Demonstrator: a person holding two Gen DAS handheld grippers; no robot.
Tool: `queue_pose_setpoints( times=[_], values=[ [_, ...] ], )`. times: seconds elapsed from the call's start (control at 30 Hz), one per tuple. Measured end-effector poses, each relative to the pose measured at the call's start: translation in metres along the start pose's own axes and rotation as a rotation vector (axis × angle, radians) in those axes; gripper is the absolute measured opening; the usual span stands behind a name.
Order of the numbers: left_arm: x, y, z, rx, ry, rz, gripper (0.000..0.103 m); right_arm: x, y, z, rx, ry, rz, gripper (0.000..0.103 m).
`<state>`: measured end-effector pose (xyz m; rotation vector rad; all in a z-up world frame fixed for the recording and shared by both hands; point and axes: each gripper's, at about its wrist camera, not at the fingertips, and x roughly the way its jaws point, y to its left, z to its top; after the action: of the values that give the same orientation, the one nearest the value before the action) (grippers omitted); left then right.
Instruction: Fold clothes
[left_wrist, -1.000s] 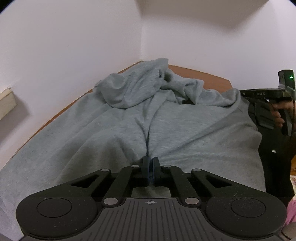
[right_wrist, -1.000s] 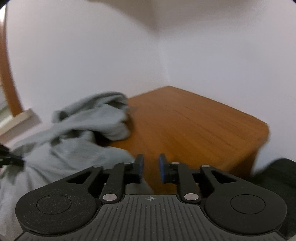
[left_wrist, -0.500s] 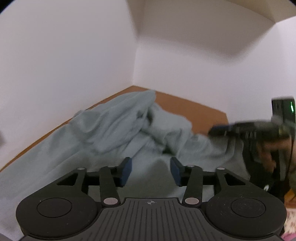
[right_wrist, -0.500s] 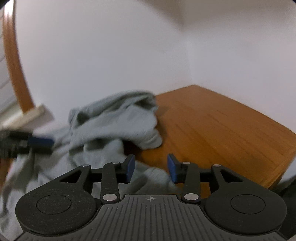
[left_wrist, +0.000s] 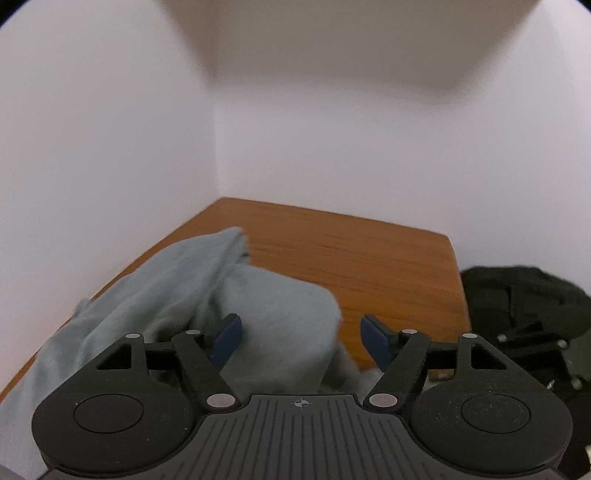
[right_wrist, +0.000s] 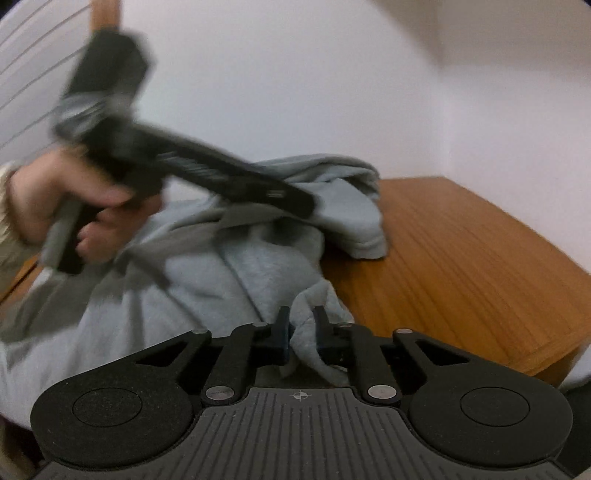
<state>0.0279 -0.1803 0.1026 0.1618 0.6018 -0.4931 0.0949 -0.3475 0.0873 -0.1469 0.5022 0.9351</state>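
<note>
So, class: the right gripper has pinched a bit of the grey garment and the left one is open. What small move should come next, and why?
Probably bring the open left gripper down onto the grey garment and close on an edge. The right gripper already pinches a fold, while the cloth lies bunched on the wooden table, so a second hold should let it spread.

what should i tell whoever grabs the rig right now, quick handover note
Left gripper: jaws wide open, holding nothing, raised above the cloth.
Right gripper: jaws shut on a bunched edge of the grey sweatshirt.
The sweatshirt lies crumpled on the wooden table, piled toward the wall side; the far right part of the table is bare.
Done: one edge gripped. No neat fold visible yet.
Left: take a second hold with the left gripper, spread the sweatshirt flat, then fold.
</note>
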Motion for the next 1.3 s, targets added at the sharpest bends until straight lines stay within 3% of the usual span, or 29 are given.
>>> queue_pose_setpoints(
  times=[0.1, 0.17, 0.2, 0.27, 0.37, 0.5, 0.7, 0.8, 0.87, 0.97, 1.13, 1.3],
  values=[
    [0.018, -0.005, 0.004, 0.045, 0.049, 0.043, 0.077, -0.004, 0.010, -0.003, -0.043, -0.013, 0.016, 0.013],
    [0.028, -0.005, 0.003, 0.075, 0.086, 0.082, 0.070, -0.006, 0.015, -0.005, -0.070, -0.022, 0.032, 0.013],
    [0.031, -0.003, 0.001, 0.082, 0.099, 0.094, 0.063, -0.008, 0.017, -0.007, -0.089, -0.029, 0.044, 0.013],
    [0.026, 0.010, -0.007, 0.047, 0.106, 0.086, 0.013, -0.012, 0.021, -0.010, -0.124, -0.037, 0.063, 0.013],
    [0.008, 0.036, -0.012, -0.078, 0.034, 0.102, 0.009, -0.017, 0.025, -0.014, -0.171, -0.031, 0.064, 0.013],
    [-0.010, 0.066, -0.027, -0.184, 0.023, 0.095, 0.008, -0.020, 0.029, -0.018, -0.198, -0.023, 0.084, 0.016],
    [-0.022, 0.071, -0.031, -0.203, 0.041, 0.103, 0.012, -0.024, 0.026, -0.016, -0.180, -0.042, 0.058, 0.019],
    [-0.028, 0.065, -0.023, -0.226, 0.019, 0.088, 0.024, -0.023, 0.028, -0.019, -0.186, -0.046, 0.048, 0.019],
    [-0.033, 0.053, -0.016, -0.206, -0.005, 0.048, 0.044, -0.023, 0.029, -0.020, -0.190, -0.048, 0.042, 0.019],
    [-0.032, 0.030, -0.006, -0.144, -0.012, -0.025, 0.059, -0.022, 0.031, -0.022, -0.192, -0.047, 0.034, 0.019],
    [-0.007, -0.009, -0.009, 0.001, 0.104, -0.049, 0.060, -0.017, 0.034, -0.023, -0.180, -0.025, 0.025, 0.020],
    [0.011, -0.009, -0.025, 0.013, 0.174, -0.002, 0.060, -0.015, 0.033, -0.023, -0.161, -0.029, 0.026, 0.020]
  ],
)
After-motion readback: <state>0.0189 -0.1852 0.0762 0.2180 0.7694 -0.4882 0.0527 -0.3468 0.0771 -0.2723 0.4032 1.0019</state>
